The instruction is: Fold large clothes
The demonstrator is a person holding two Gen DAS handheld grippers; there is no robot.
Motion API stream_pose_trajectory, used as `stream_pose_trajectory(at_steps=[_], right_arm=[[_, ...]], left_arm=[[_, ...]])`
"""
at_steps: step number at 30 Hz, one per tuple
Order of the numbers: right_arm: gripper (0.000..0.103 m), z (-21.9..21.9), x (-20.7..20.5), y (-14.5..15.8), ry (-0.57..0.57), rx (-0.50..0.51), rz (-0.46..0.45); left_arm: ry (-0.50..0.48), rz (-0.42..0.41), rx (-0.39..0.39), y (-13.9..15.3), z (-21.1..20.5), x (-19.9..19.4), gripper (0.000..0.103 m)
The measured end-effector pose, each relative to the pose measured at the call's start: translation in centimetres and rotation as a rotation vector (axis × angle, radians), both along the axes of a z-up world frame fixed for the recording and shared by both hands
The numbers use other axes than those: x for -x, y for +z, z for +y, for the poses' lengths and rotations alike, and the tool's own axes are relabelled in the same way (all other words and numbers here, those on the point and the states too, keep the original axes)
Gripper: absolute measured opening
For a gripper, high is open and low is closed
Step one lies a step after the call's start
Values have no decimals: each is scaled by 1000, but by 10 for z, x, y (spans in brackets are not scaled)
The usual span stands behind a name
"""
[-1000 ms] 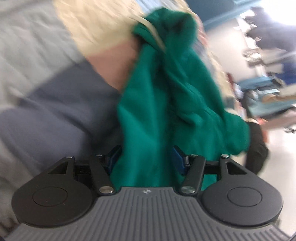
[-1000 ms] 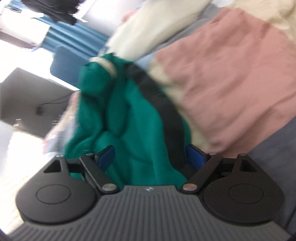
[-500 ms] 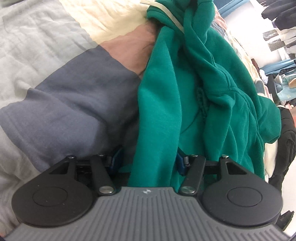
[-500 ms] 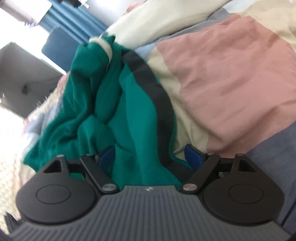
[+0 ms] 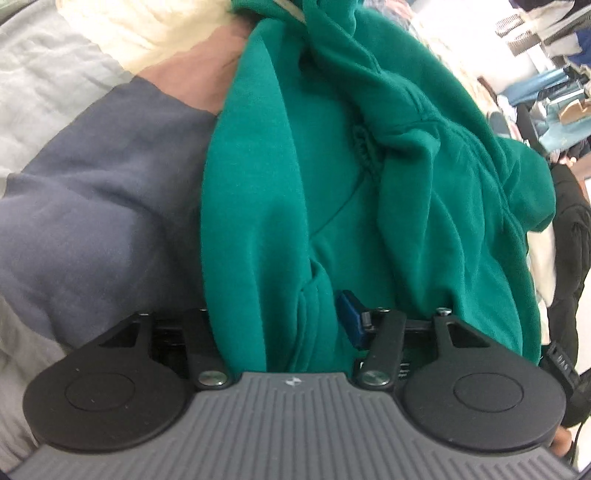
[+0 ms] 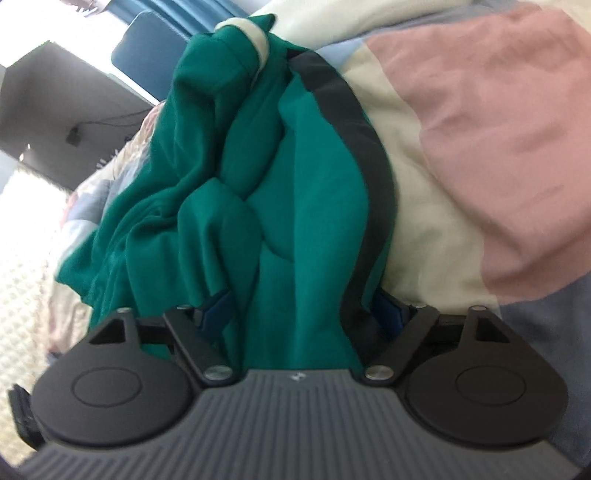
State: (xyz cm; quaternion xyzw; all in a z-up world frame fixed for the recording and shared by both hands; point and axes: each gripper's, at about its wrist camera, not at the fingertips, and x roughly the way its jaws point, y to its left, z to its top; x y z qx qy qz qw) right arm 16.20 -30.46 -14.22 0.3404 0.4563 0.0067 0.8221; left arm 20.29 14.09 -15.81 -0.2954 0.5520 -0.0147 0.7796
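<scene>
Green hoodie (image 5: pixel 369 206) bunched | both hand-held grippers angled down, closing on it

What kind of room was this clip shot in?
Probably a bedroom: the green garment lies on a patchwork quilt that looks like bedding, with blue curtains behind and more clothes heaped at the side.
</scene>
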Motion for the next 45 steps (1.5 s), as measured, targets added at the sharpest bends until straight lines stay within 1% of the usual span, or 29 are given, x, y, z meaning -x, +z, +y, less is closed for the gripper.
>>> stream_pose_trajectory(at_steps=[1, 2, 3, 4, 5, 6, 7, 11, 13, 14, 16, 19, 21, 22, 25, 27, 29, 31, 33, 36, 38, 41, 43, 45], right_arm=[[60, 0, 1, 1, -8, 11, 0], [42, -3, 4, 2, -29, 1, -7], [22, -9, 9, 4, -55, -35, -22], [18, -16, 13, 5, -77, -96, -46], [16, -20, 17, 8, -93, -154, -79], [14, -24, 22, 15, -100, -187, -113], [14, -26, 26, 22, -100, -217, -150], [12, -39, 39, 42, -114, -374, -255], [11, -45, 45, 48, -143, -471, -287], [11, -47, 49, 55, -143, -499, -308], [11, -49, 56, 71, -131, -500, -348], [11, -52, 68, 93, -121, -515, -385], [11, -60, 81, 107, -138, -539, -414], [11, -64, 90, 113, -147, -547, -414], [11, -70, 112, 122, -126, -520, -438], [11, -69, 124, 120, -118, -525, -415], [11, -64, 125, 119, -116, -527, -395], [11, -57, 121, 122, -102, -512, -397], [11, -58, 113, 124, -106, -517, -396], [11, -68, 89, 126, -164, -510, -389], [11, -73, 63, 126, -211, -511, -368], [11, -78, 19, 124, -258, -476, -343], [11, -79, -10, 119, -286, -455, -334], [11, -79, -38, 110, -315, -439, -315]], left_arm=[[1, -19, 4, 4, 1, 1, 41], [11, -36, 20, 6, 5, 3, 27], [27, -51, 39, 7, 11, 5, 18], [48, -74, 64, 12, 15, 8, 15], [68, -111, 95, 19, 21, 12, 12], [82, -152, 127, 28, 27, 15, 11], [95, -195, 165, 39, 32, 19, 10], [118, -307, 257, 69, 48, 38, 9], [119, -323, 289, 78, 53, 51, 9], [114, -332, 300, 84, 56, 57, 9], [119, -342, 323, 96, 64, 67, 9], [121, -366, 372, 121, 74, 82, 9], [110, -365, 386, 140, 80, 94, 10], [103, -361, 387, 145, 79, 99, 10], [80, -336, 396, 151, 85, 117, 10], [79, -314, 414, 143, 86, 122, 10], [77, -306, 424, 136, 84, 123, 10], [100, -317, 448, 130, 85, 121, 10], [118, -335, 475, 128, 88, 114, 10], [178, -377, 527, 127, 95, 92, 10], [225, -400, 546, 128, 98, 70, 10], [292, -444, 555, 128, 98, 39, 10], [321, -479, 524, 129, 94, 13, 10], [344, -508, 474, 128, 90, -15, 10]])
